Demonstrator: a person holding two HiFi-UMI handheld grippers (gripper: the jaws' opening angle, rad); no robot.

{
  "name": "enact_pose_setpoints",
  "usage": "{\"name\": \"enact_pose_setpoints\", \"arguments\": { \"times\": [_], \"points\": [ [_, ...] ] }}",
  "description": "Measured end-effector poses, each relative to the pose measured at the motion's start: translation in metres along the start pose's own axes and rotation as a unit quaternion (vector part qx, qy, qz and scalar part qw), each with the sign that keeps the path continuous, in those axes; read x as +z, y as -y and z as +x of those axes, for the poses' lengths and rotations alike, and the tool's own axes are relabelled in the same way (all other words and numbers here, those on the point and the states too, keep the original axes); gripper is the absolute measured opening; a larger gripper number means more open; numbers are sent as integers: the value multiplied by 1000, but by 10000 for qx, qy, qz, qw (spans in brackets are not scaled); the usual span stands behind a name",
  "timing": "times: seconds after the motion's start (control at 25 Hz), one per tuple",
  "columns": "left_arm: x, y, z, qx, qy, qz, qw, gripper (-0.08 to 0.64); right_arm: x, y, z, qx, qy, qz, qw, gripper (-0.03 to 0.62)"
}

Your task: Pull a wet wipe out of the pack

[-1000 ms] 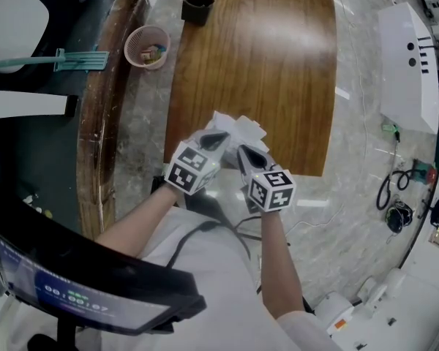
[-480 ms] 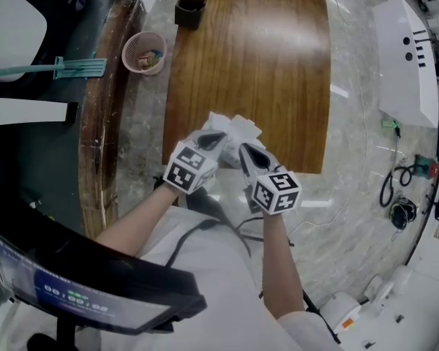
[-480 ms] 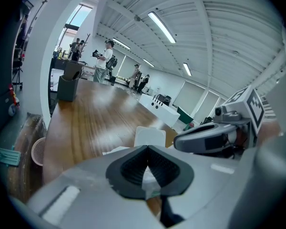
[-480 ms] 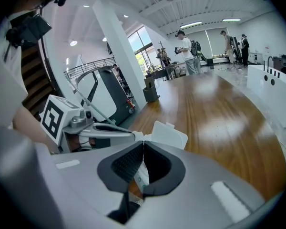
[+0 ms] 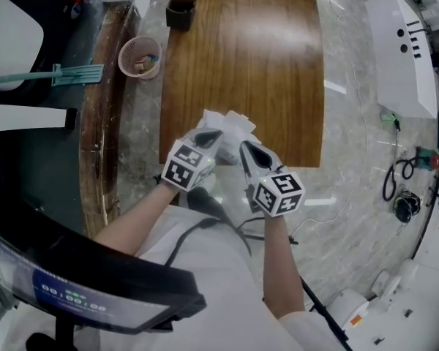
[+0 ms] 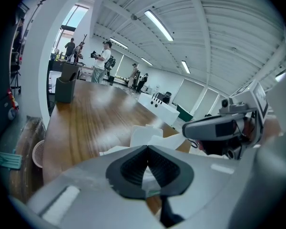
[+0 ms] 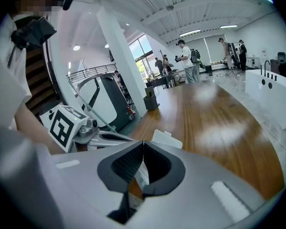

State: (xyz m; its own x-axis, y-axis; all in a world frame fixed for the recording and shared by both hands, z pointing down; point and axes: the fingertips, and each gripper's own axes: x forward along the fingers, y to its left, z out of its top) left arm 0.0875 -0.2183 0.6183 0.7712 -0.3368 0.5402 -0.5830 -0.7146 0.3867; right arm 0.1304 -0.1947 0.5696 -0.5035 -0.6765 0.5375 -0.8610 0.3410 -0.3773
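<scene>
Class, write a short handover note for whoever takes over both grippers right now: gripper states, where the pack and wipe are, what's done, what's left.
Left gripper: shut on the pack, it seems.
Right gripper: shut on a thin white sheet, likely the wipe.
Both are held over the table's near edge.
Done: both gripped.
Left: pull the wipe free; I cannot tell whether it is out yet.

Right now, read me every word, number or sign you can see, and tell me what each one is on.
"00:00:0", then a last digit too blurred to read: a timer-like row on the dark screen.
Black-and-white square markers, no letters: on the cubes of the left gripper and right gripper.
Green print on the wipe pack held by the left gripper: too small to read.
</scene>
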Motion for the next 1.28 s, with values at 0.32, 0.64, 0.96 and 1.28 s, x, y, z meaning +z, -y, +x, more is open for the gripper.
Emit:
{"name": "enact_pose_setpoints", "arguments": {
  "times": [0.32,0.64,0.96,1.28],
  "points": [
    [-1,3,-1,94,-38,70,9999,5,9,-4,-20,-30,300,-52,9995,12],
    [-8,7,-3,168,-149,334,9992,8,16,-10,-36,-65,583,-126,9982,12],
    [-4,15,-11,149,-83,486,9987,37,27,-17,-51,-120,862,-211,9960,12],
    [14,35,-26,61,200,641,9977,40,35,-25,-67,-250,1159,-263,9926,12]
  ]
}}
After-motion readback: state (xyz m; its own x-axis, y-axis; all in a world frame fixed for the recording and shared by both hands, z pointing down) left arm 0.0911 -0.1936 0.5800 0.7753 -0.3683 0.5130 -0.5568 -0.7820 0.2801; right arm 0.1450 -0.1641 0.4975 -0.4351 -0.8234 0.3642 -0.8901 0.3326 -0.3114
